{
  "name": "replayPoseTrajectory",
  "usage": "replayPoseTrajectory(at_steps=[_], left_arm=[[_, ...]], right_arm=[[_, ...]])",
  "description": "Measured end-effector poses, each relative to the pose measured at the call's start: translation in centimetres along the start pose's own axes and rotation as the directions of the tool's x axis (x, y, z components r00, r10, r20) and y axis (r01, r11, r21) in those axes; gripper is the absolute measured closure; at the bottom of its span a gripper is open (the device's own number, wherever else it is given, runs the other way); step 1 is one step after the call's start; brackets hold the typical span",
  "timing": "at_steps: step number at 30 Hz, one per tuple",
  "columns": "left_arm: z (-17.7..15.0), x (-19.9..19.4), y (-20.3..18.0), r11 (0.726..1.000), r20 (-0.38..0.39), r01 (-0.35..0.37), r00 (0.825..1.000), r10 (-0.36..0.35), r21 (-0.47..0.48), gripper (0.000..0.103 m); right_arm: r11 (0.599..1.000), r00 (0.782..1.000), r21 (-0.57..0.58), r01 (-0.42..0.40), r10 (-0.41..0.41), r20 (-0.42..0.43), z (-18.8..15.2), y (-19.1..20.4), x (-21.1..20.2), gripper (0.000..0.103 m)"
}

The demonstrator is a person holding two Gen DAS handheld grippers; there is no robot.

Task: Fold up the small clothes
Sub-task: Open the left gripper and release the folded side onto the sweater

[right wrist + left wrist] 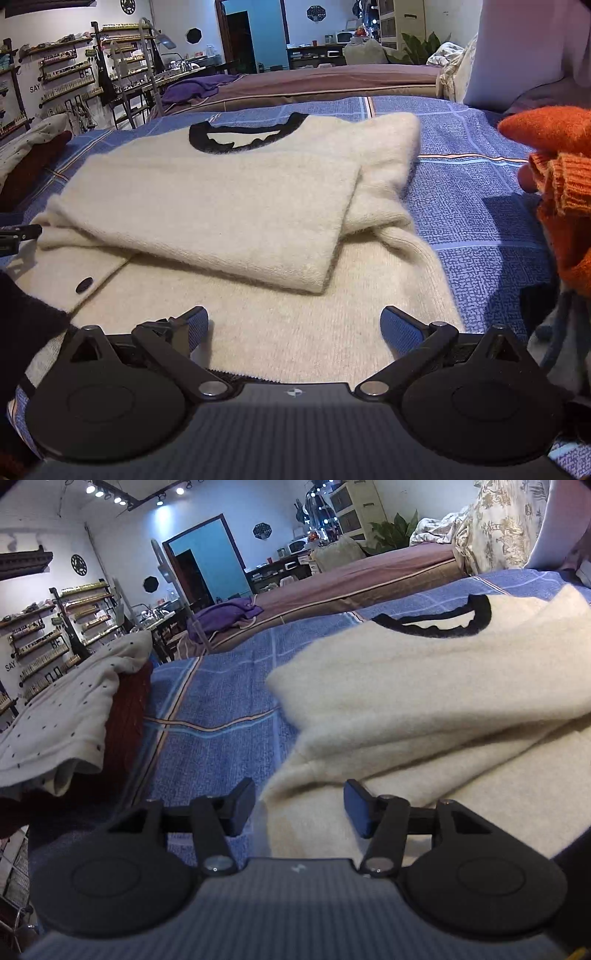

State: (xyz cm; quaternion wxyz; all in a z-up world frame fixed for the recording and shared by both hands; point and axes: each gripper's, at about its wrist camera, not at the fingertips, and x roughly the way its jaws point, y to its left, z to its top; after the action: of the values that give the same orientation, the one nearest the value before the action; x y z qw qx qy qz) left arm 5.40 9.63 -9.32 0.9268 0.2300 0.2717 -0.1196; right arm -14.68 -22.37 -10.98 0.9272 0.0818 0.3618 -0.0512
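A cream knit cardigan [229,206] with black neckline fills the middle of the right wrist view on the blue plaid bedspread [472,206], one side already folded across. The bottom-up fold seems next. Right gripper [293,328] at bottom centre gapes empty over the hem; left gripper [299,808], jaws apart, straddles the cardigan's edge without pinching.

A: What's ahead of the claw, far off?
B: A purple cloth [225,613] heaped on the brown mattress [354,576], and beyond it a teal door [267,35].
A: And off to its left?
B: Wall shelves [70,70] crowded with small items.
A: Far right?
B: A leafy plant [397,531] beside a cream cabinet [356,511].
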Motion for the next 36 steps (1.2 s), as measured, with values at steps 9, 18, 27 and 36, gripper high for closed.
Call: replayPoseTrajectory(at_steps=[9, 18, 27, 36], left_arm=[[1.1, 5.0, -1.5, 0.993, -0.042, 0.012, 0.999, -0.007, 0.121, 0.088], [-4.4, 3.3, 6.7, 0.784, -0.121, -0.040, 0.992, -0.045, -0.620, 0.098], [-1.3, 2.0, 6.2, 0.861, -0.081, 0.020, 0.994, -0.072, -0.509, 0.053], [-0.2, 5.6, 3.0, 0.896, -0.170, -0.004, 0.982, -0.080, -0.445, 0.045]], right_arm=[[1.000, 1.000, -0.018, 0.007, -0.007, -0.008, 0.0, 0.2, 0.1, 0.000], [1.000, 0.997, -0.004, 0.015, -0.014, 0.074, 0.6, -0.4, -0.8, 0.000], [0.983, 0.996, 0.167, -0.074, 0.066, 0.054, 2.6, -1.4, 1.7, 0.000], [0.985, 0.988, 0.090, -0.144, 0.139, 0.064, 4.1, -1.3, 2.4, 0.095]])
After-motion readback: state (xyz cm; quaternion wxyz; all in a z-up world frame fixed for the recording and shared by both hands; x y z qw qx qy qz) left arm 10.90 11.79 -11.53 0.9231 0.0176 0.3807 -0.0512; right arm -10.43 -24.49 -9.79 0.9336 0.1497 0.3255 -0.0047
